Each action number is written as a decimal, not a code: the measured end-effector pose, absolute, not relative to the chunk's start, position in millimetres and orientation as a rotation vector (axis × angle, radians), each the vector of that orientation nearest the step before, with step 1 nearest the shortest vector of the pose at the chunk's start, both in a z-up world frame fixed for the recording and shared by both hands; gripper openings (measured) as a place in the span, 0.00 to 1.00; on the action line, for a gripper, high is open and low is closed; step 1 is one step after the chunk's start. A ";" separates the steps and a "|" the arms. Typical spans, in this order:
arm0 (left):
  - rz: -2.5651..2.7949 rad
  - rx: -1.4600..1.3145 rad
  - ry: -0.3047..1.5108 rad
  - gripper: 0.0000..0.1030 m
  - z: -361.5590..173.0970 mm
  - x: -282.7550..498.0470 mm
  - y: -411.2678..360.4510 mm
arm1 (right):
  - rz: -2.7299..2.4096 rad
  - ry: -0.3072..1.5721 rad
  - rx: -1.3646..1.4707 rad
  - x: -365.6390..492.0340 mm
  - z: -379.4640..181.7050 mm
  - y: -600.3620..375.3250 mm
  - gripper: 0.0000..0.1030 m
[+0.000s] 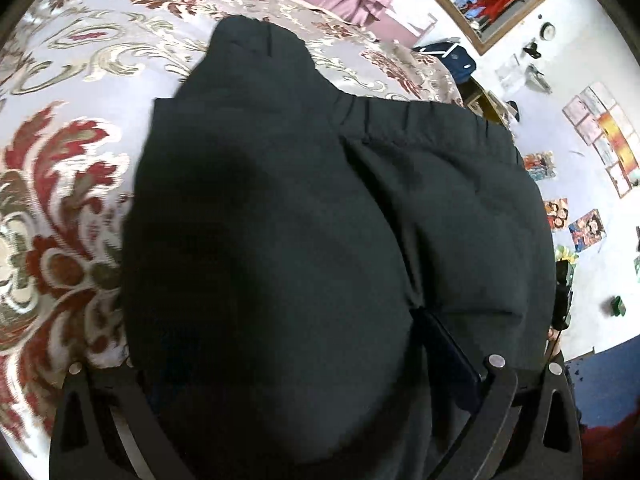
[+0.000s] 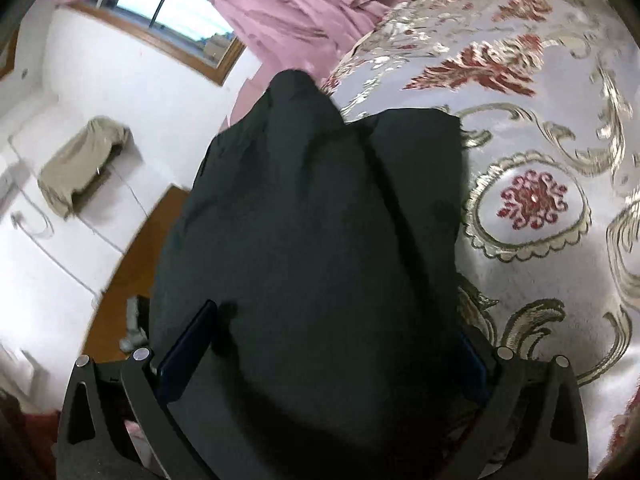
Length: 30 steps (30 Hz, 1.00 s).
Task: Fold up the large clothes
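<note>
Black trousers [image 1: 304, 208] lie spread over the floral bedspread [image 1: 72, 92], their gathered waistband [image 1: 420, 110] toward the right in the left wrist view. My left gripper [image 1: 308, 360] sits low against the cloth. Its right finger [image 1: 452, 344] shows, while the other is hidden under fabric. In the right wrist view the same trousers [image 2: 312, 220] reach from the bedspread [image 2: 536, 200] to the bed's left edge. My right gripper [image 2: 332, 344] is open, its fingers [image 2: 188, 344] standing wide apart. Cloth fills the gap between them and does not press on the left pad.
Pink curtains [image 2: 304, 12] hang beyond the bed by a window [image 2: 176, 12]. A wooden floor [image 2: 136, 256] and a beige-covered object [image 2: 84, 160] lie left of the bed. A blue bag [image 1: 452, 58] and wall pictures [image 1: 604, 136] are on the right.
</note>
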<state>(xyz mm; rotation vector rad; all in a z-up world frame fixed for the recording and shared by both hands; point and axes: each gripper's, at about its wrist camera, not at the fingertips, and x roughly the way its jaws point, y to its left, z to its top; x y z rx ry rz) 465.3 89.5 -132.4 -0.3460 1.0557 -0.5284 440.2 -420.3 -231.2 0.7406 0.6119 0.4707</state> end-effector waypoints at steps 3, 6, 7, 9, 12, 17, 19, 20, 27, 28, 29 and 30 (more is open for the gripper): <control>-0.563 -0.373 1.097 1.00 -134.5 472.5 90.6 | 0.475 0.602 0.752 439.4 -234.2 -421.4 0.99; -0.600 -0.395 1.148 1.00 -136.3 480.6 88.7 | 0.471 0.598 0.737 439.2 -237.6 -418.5 0.99; -0.601 -0.396 1.154 1.00 -136.5 481.5 87.1 | 0.469 0.597 0.731 439.0 -237.6 -417.5 0.99; -0.593 -0.393 1.148 1.00 -137.3 482.2 81.9 | 0.467 0.597 0.724 437.1 -239.0 -417.7 0.99; -0.582 -0.395 1.138 1.00 -136.8 481.9 78.3 | 0.466 0.595 0.720 437.1 -239.9 -418.8 0.99; -0.543 -0.409 1.205 1.00 -136.3 481.1 72.0 | 0.456 0.593 0.707 433.2 -239.4 -418.8 0.99; -0.520 -0.394 1.227 1.00 -135.8 480.4 69.8 | 0.441 0.598 0.688 432.5 -237.7 -416.2 0.99; -0.501 -0.392 1.235 0.99 -134.9 480.1 67.9 | 0.428 0.603 0.675 431.8 -235.7 -413.8 0.99; -0.395 -0.391 1.228 0.67 -124.3 467.4 66.7 | 0.321 0.613 0.553 423.0 -222.6 -398.2 0.94; -0.386 -0.387 1.226 0.61 -122.2 465.9 65.6 | 0.315 0.609 0.544 421.0 -221.0 -397.8 0.91; -0.370 -0.371 1.224 0.58 -118.9 464.2 62.8 | 0.311 0.604 0.538 418.8 -219.3 -397.3 0.90; -0.359 -0.362 1.225 0.53 -117.1 463.7 61.8 | 0.311 0.600 0.537 416.6 -218.3 -397.1 0.86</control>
